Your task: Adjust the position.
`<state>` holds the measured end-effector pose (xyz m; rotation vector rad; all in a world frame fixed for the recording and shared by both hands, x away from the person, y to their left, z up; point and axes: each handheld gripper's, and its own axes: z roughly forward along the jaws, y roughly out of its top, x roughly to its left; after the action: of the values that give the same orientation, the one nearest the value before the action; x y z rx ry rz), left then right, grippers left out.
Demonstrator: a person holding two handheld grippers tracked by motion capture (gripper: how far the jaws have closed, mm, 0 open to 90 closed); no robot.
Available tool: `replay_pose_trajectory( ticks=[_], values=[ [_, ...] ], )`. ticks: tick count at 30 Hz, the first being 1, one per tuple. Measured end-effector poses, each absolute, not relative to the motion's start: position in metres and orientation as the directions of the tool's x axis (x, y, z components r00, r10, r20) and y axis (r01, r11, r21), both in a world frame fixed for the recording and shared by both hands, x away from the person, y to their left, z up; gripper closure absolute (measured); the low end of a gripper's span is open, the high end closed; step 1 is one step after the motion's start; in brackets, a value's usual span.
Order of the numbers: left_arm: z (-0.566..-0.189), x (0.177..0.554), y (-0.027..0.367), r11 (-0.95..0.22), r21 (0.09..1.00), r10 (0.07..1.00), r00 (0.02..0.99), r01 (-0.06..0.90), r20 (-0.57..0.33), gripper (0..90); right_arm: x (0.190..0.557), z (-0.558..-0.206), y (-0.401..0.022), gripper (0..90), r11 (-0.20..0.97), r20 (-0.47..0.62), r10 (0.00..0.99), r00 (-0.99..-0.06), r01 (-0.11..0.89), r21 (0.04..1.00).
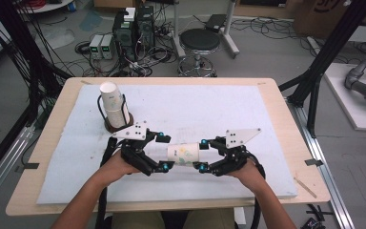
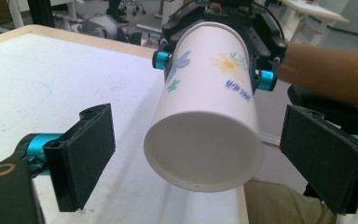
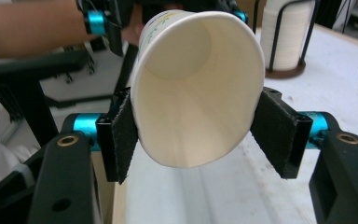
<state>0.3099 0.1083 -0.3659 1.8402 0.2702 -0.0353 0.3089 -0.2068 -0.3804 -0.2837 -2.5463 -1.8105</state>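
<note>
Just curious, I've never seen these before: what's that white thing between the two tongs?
A paper cup lies on its side between the left tongs and right tongs in the high view. The right tongs pinch its open rim; the left tongs stand open around its closed base.

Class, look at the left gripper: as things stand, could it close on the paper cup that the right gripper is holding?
Probably yes. The left gripper is open, and the cup's closed base sits between its jaws with gaps either side. The right gripper pinches the cup near its rim, leaving the base end free.
</note>
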Motion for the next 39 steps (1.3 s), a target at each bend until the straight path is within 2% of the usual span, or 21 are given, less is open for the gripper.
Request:
replay_pose_trajectory(
  ticks=[1, 11, 29, 39],
  values=[
    [-0.366, 0.310, 0.108, -0.260, 0.944, 0.172, 0.972, 0.204, -0.163, 10.7, 0.311, -0.378, -0.205, 35.6, 0.363, 0.095, 0.150, -0.984, 0.144, 0.921],
    [-0.361, 0.310, 0.106, -0.360, 0.917, 0.215, 0.972, 0.172, -0.097, 10.8, 0.316, -0.361, -0.195, 35.6, 0.500, 0.022, 0.135, -0.991, 0.087, 0.861],
    [-0.358, 0.312, 0.095, -0.495, 0.860, 0.167, 0.985, 0.124, -0.046, 16.3, 0.319, -0.337, -0.170, 35.5, 0.676, -0.070, 0.088, -0.994, 0.009, 0.737],
    [-0.359, 0.314, 0.086, -0.555, 0.824, 0.145, 0.989, 0.115, -0.041, 17.3, 0.319, -0.330, -0.152, 35.0, 0.788, -0.110, 0.041, -0.993, -0.035, 0.614]
  ],
)
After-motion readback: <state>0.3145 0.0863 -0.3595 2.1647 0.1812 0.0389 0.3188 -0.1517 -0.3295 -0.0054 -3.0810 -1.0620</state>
